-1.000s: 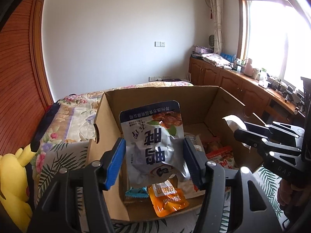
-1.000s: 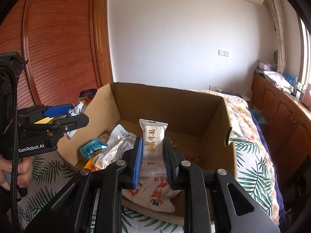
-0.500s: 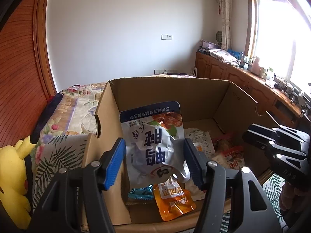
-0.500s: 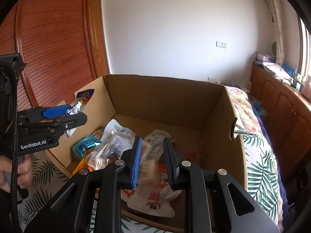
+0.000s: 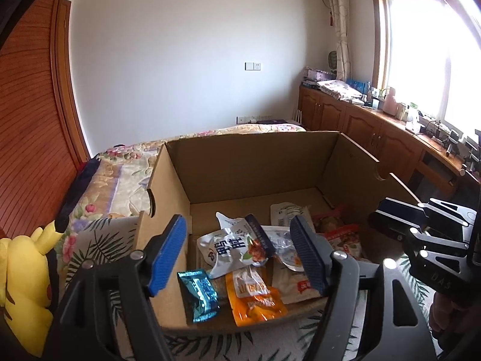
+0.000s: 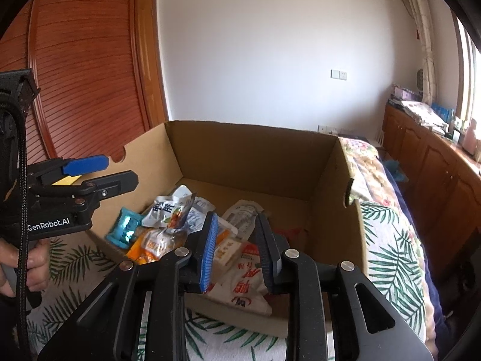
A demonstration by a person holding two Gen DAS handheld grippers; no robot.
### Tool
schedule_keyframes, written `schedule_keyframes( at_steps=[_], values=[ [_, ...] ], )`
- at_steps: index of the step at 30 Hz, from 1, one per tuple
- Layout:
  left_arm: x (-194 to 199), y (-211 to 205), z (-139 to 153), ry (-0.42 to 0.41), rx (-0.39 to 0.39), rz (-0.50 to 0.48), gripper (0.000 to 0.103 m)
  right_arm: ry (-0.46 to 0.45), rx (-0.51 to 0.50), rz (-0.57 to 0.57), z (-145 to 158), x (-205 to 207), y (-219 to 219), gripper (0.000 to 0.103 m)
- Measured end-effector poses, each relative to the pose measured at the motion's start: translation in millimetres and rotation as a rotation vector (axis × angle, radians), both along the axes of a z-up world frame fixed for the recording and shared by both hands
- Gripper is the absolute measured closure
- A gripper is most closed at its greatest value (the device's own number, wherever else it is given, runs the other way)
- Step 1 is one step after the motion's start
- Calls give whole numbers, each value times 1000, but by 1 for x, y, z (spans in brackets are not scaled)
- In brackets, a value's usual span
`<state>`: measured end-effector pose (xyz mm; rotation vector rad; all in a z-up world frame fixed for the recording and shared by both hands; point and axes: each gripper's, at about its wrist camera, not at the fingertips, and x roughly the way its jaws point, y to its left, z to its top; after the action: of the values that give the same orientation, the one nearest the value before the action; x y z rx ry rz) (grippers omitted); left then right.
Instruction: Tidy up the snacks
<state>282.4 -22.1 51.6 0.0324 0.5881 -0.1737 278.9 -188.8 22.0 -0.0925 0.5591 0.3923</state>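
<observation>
An open cardboard box [image 5: 246, 141] on a leaf-print bed cover holds several snack packets. My left gripper [image 5: 237, 240] hangs over its near left corner, jaws opening, nothing between them. The silver-and-blue pouch [image 5: 231, 251] lies loose in the box below it, on top of other packets. My right gripper [image 6: 237, 240] is over the box's [image 6: 249, 129] near edge, jaws also opening and empty. The small white bar [image 6: 227, 248] lies just beneath it on a large white-and-red pouch [image 6: 243, 288]. Each gripper shows in the other's view: left gripper [image 6: 120, 171], right gripper [image 5: 381, 219].
A teal packet [image 5: 198, 294] and an orange pouch [image 5: 252, 297] lie at the box's near left. A yellow plush toy [image 5: 24, 285] sits left of the box. Wooden cabinets [image 5: 360, 126] run under the window on the right; a wooden wardrobe [image 6: 84, 90] stands on the left.
My left gripper let go of the silver-and-blue pouch, which fell into the box. My right gripper released the white bar, which now lies among the packets. Both jaws widened.
</observation>
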Motion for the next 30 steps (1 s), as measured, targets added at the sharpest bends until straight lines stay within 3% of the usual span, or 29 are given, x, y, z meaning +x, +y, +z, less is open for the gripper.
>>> schedule_keyframes(
  at_steps=[13,30],
  values=[
    [-80,-1,34,-70,8,13,29,-61,15,-34,32,-73,-15,65],
    [-168,1,37,-115,8,19,28,-112,2,-83,31,-150,-22,27]
  ],
)
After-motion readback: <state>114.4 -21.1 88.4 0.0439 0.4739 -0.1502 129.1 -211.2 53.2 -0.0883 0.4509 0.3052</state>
